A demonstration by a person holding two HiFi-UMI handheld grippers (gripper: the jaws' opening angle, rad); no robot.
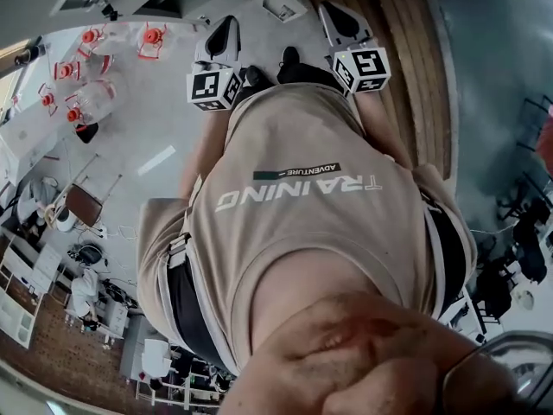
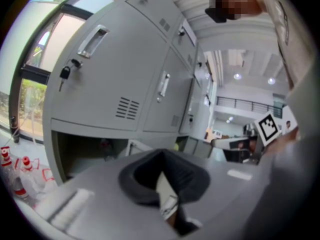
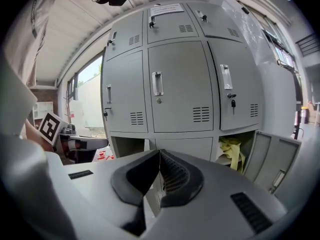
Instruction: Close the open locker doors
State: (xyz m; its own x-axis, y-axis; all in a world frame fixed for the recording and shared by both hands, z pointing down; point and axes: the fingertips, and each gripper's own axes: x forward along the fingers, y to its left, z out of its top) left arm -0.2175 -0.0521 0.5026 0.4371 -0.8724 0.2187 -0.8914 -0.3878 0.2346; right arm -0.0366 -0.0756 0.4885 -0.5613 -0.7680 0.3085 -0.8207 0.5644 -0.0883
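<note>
Fingers point(image 3: 177, 176) closed: left gripper point(image 2: 162, 155), right gripper point(image 3: 159, 155); two locker doors point(image 3: 272, 159) open.

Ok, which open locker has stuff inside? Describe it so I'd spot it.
In the right gripper view, find the grey locker bank. On its bottom row, the right-hand compartment stands open, its door swung out to the right. Alone among its neighbours, it holds crumpled yellow material.

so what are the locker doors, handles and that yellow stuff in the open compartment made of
Locker doors: likely sheet metal painted matte light grey; punched vent slots, thin flat panels. Handles: shiny, probably chromed metal. Yellow stuff: crumpled, soft-looking, cloth or plastic sheet; cannot tell which.
</note>
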